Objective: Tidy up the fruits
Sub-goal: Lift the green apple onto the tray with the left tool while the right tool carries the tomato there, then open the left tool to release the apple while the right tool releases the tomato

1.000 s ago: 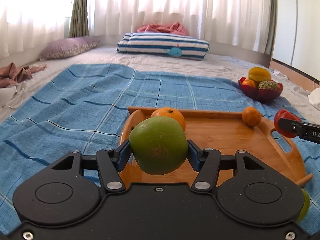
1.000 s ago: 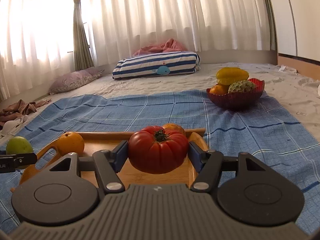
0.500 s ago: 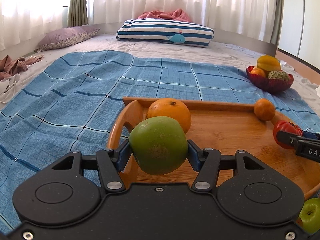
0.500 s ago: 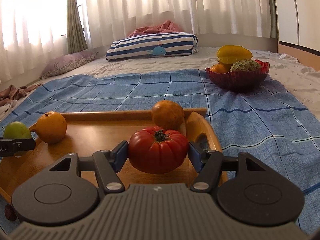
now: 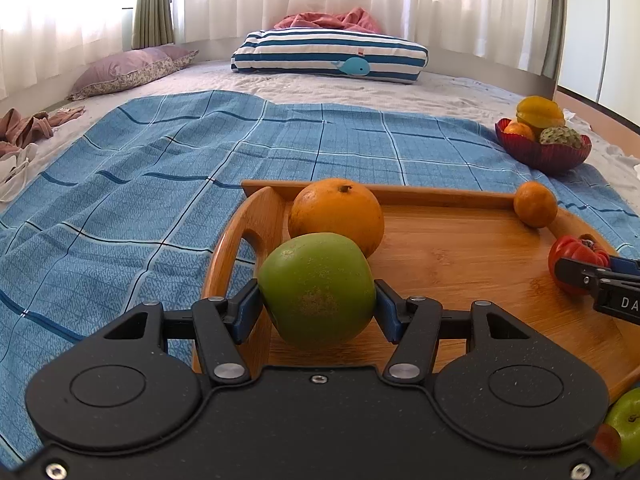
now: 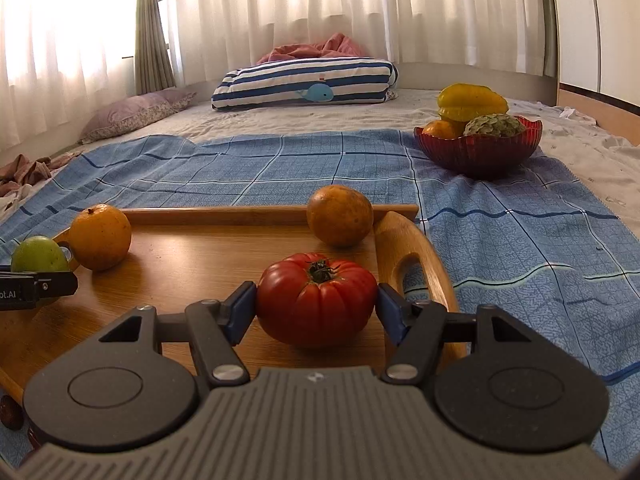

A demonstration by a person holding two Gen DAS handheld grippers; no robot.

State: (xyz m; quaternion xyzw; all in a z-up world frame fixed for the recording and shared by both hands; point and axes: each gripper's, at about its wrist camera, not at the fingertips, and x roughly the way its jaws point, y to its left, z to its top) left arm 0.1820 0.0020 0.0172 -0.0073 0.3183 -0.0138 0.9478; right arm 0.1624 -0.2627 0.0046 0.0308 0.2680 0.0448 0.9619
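Left wrist view: green apple (image 5: pixel 626 420) at lower right corner, unseen elsewhere; left gripper (image 5: pixel 317 304) fingers clamp green fruit (image 5: pixel 316 290) over wooden tray (image 5: pixel 460 248) left end.

Right wrist view: tray centre bare; right gripper (image 6: pixel 316 306) fingers clamp tomato (image 6: pixel 316 300) beside right handle (image 6: pixel 412 256).

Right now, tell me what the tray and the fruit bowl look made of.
Tray: wood, probably bamboo, with a smooth satin finish; fine parallel grain and a soft sheen show. Fruit bowl: ribbed red glass or clear plastic; it looks translucent and glossy, and I cannot tell which.
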